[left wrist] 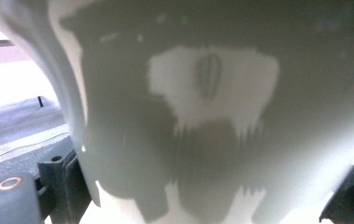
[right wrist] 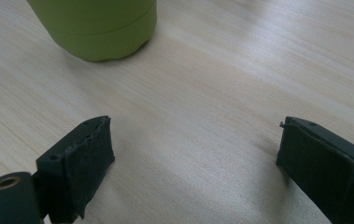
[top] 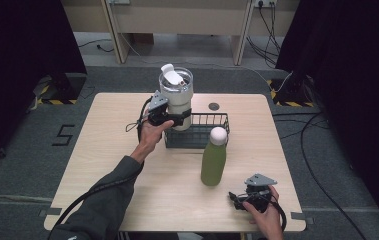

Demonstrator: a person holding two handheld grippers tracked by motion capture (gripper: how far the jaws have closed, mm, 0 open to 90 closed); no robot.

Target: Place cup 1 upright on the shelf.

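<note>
Now my left gripper (top: pixel 179 119) is clamped on the lower body of the white tumbler (top: pixel 176 98), its jaws pressed to either side; in the left gripper view the tumbler's (left wrist: pixel 221 116) pale wall sits tight between them. Held upright, the tumbler hangs over the 9 o'clock end of the black wire basket (top: pixel 212 134), which stands just beyond the table's (top: pixel 127 165) centre; whether its base touches the basket I cannot tell. My right gripper (top: pixel 239 198) rests near the table's 5 o'clock corner, jaws spread wide and holding nothing, with bare wood between them in the right gripper view (right wrist: pixel 195 158). At that gripper's 11 o'clock, near but apart, stands the green bottle (top: pixel 213 157), its white cap just in front of the basket.
</note>
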